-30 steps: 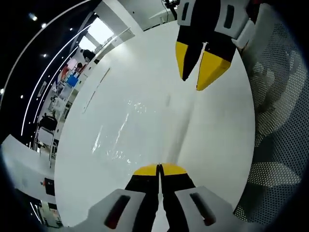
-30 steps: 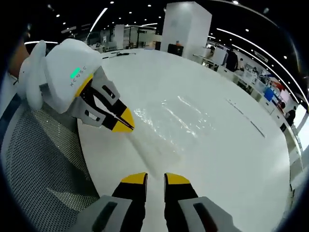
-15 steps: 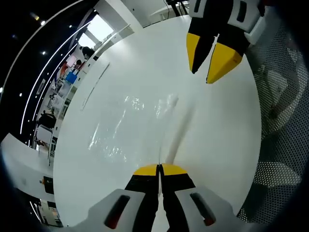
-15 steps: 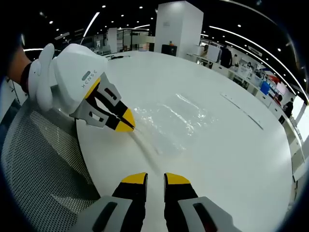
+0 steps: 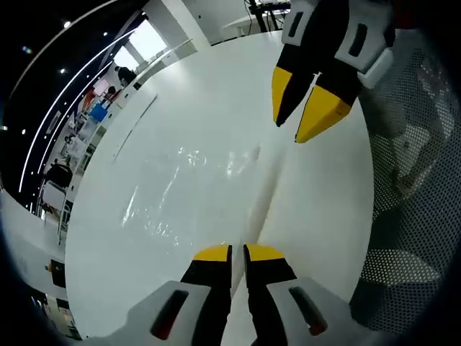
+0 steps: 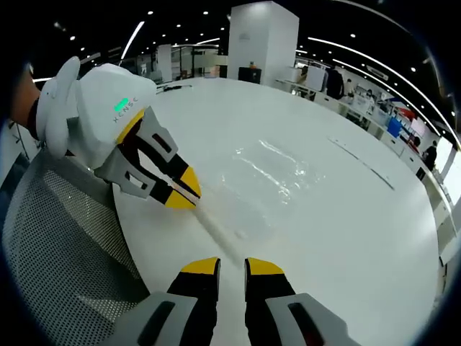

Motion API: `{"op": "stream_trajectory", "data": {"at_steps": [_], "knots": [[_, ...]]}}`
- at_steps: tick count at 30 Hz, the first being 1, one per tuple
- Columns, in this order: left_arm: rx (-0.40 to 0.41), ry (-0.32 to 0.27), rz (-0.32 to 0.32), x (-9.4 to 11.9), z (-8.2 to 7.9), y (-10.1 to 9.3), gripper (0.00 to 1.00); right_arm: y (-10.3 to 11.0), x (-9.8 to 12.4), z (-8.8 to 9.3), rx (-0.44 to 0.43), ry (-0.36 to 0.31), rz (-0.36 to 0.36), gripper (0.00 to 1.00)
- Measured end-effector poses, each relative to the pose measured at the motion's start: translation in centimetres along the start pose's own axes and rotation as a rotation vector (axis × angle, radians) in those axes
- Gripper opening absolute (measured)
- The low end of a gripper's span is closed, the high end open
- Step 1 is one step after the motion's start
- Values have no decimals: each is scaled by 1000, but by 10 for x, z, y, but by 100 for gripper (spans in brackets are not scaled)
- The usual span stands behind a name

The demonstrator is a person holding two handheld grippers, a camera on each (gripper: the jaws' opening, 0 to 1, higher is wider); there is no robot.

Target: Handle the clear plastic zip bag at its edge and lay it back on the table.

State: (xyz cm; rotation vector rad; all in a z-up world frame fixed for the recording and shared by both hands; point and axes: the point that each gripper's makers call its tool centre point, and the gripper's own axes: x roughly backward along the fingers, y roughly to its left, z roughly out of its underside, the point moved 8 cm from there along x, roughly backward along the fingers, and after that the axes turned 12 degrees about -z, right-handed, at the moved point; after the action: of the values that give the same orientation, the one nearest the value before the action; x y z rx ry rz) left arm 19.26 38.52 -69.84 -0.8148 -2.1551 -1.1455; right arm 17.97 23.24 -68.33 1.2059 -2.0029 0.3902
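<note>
The bag [image 5: 194, 180] is lying limp and slippery; I'd pinch its near edge. Both grippers, left [image 5: 238, 252] and right [image 6: 232, 265], are gaping slightly, empty.

left gripper [image 5: 238, 252]: jaws rise from the bottom of the left gripper view, yellow tips parted by a narrow slit, nothing between them; in the right gripper view it comes in from the left, white housing above, tips angled down to the right and slightly apart.
right gripper [image 6: 232, 267]: jaws rise from the bottom of the right gripper view, yellow tips apart with an open gap, holding nothing; in the left gripper view it hangs from the top, tips pointing down, spread.
</note>
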Motion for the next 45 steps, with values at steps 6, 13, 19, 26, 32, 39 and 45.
{"op": "stream_trajectory", "data": {"at_steps": [6, 13, 19, 26, 32, 39, 45], "knots": [[19, -14, 13, 2, -3, -1, 15, -1, -1, -2, -6, -6, -2, 10], [39, -38, 26, 7, -8, -2, 25, 0, -1, -5, -29, -23, 2, 10], [36, -66, 30, 14, -11, -6, 27, -2, -3, -7, -61, -39, 8, 10], [36, -92, 25, 21, -9, -9, 27, -1, -5, -8, -77, -50, 10, 10], [87, -88, 4, 28, -1, 1, 27, -1, -4, -9, -97, -68, 11, 11], [198, -90, -10, 34, 8, 12, 31, -3, 0, -12, -110, -87, 19, 18], [296, -81, -5, 35, 20, 19, 34, -5, 4, -8, -114, -90, 22, 22]]}}
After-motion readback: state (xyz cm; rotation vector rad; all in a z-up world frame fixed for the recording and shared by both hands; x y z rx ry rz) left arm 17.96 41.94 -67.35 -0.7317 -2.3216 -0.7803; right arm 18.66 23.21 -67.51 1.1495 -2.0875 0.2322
